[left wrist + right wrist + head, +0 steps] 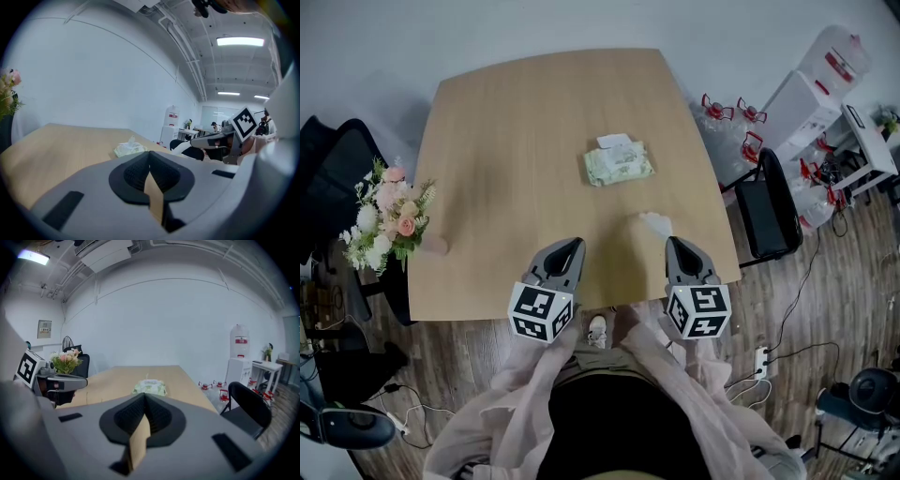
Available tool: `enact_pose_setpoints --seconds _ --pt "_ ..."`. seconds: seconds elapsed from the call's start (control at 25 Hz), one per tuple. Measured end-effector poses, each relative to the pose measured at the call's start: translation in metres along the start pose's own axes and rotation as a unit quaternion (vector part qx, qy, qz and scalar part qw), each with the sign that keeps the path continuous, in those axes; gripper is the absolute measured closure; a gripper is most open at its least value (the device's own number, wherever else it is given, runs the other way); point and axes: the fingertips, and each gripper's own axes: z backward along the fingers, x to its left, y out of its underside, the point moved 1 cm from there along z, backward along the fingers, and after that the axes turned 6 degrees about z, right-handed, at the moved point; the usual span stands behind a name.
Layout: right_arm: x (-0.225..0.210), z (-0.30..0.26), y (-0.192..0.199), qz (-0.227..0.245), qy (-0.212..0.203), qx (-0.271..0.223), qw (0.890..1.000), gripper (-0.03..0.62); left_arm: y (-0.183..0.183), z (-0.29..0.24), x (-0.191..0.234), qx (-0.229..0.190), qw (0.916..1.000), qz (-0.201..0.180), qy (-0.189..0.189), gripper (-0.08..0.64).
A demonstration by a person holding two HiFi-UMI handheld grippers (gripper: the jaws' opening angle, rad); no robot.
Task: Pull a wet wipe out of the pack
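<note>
Hovering over the table (pixel 516 141) at its near edge, left gripper (pixel 570 246) and right gripper (pixel 677 244) are closed, empty; bare wood reaches the pack (pixel 619 162).

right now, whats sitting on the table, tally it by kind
wet wipe pack: 1
loose white wipe: 1
flower bouquet: 1
total: 3

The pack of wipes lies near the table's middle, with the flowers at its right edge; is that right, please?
Not quite: the head view shows the flowers at the left edge of the table; the pack is near its middle.
</note>
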Motion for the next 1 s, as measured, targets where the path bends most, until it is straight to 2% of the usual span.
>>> enact_pose_setpoints --seconds 1.0 --pt "0.0073 -0.0093 -0.003 0.023 -0.009 0.005 1.0 0.585 -0.0008 -0.008 0.0001 0.003 1.0 -0.005 0.004 0.549"
